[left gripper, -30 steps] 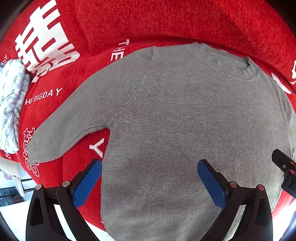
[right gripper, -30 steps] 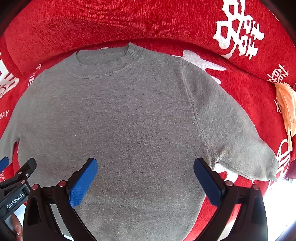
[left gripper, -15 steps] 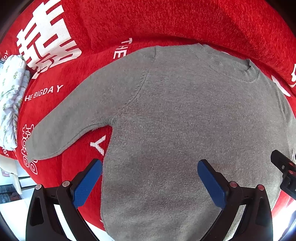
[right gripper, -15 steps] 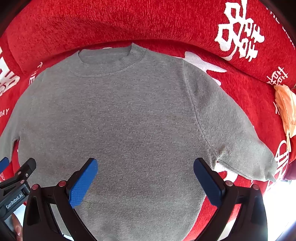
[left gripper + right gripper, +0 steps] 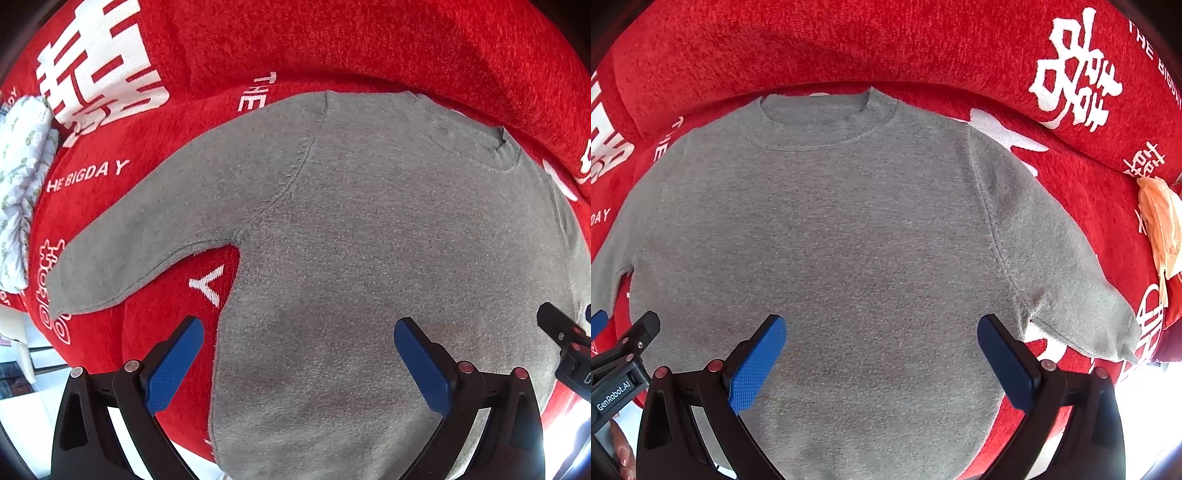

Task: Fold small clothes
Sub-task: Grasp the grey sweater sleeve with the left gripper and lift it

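A small grey sweater (image 5: 369, 240) lies flat and face up on a red sofa seat, collar toward the backrest, both sleeves spread out to the sides. It also shows in the right wrist view (image 5: 831, 240). My left gripper (image 5: 299, 354) is open and empty, hovering over the sweater's lower left part, its left finger over the red cover beside the hem. My right gripper (image 5: 882, 350) is open and empty over the lower right part. The left sleeve (image 5: 147, 251) and right sleeve (image 5: 1071, 280) lie loose.
The red sofa cover (image 5: 332, 44) has white lettering, and the backrest rises behind the collar. A folded white patterned cloth (image 5: 22, 177) lies at the far left. A peach cloth (image 5: 1160, 225) lies at the far right. The seat's front edge runs just under the grippers.
Both grippers have drifted slightly, the left view shifting a little to the left and nearer. The sweater has not moved. Both grippers stay open.
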A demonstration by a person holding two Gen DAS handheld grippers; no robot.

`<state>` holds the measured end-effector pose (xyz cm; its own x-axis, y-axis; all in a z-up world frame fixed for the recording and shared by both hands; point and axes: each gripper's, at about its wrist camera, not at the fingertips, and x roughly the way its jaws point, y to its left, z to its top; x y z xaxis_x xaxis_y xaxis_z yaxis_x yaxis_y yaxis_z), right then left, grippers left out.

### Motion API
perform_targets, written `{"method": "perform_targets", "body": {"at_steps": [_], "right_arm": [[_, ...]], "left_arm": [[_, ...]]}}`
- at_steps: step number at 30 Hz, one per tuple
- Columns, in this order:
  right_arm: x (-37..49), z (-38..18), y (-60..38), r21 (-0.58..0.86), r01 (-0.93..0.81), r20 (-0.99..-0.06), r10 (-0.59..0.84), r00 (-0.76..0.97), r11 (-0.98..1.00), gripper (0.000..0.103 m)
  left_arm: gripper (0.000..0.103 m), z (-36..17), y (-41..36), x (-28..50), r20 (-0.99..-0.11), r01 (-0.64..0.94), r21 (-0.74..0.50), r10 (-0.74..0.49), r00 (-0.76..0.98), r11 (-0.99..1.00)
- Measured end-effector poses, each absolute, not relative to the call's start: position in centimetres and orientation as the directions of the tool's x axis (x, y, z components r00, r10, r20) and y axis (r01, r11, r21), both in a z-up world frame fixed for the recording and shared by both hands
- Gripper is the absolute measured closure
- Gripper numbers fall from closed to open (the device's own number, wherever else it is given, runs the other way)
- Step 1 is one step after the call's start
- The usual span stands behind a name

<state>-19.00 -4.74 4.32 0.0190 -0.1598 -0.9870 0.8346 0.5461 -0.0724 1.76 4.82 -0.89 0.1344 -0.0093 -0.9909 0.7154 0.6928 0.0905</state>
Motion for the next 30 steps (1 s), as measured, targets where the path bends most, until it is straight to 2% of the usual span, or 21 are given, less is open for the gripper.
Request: {"method": "perform_targets", "body": {"at_steps": [9, 17, 20, 24, 29, 30], "right_arm": [[-15.8, 4.4, -1.6, -0.050, 0.780, -0.986, -0.153, 0.060, 0.623, 0.000], [-11.5, 4.0, 2.9, -0.026, 0.706, -0.989, -0.123, 0.087, 0.708, 0.000], [-10.3, 4.1, 4.2, -0.024, 0.685, -0.988, -0.122, 0.095, 0.728, 0.000], [-8.8, 4.2, 5.8, -0.021, 0.673, -0.987, -0.123, 0.104, 0.739, 0.000], [-7.4, 4.3, 7.3, -0.023, 0.664, -0.986, -0.125, 0.107, 0.747, 0.000], [-7.3, 4.3, 7.5, -0.024, 0.663, -0.987, -0.125, 0.105, 0.748, 0.000]], "left_arm": [[0.000, -1.2, 10.9, 6.5, -0.987, 0.585, -0.110, -0.156, 0.028, 0.803], [0.000, -4.6, 22.3, 14.9, -0.957, 0.289, -0.258, -0.285, 0.058, 0.922], [0.000, -7.8, 25.3, 17.3, -0.925, 0.139, -0.375, -0.379, 0.002, 0.916], [0.000, -8.9, 25.7, 18.8, -0.875, 0.064, -0.482, -0.484, 0.008, 0.874], [0.000, -8.9, 24.7, 20.6, -0.831, 0.017, -0.553, -0.553, 0.056, 0.833], [0.004, -8.6, 24.8, 20.8, -0.826, 0.009, -0.559, -0.558, 0.080, 0.829]]}}
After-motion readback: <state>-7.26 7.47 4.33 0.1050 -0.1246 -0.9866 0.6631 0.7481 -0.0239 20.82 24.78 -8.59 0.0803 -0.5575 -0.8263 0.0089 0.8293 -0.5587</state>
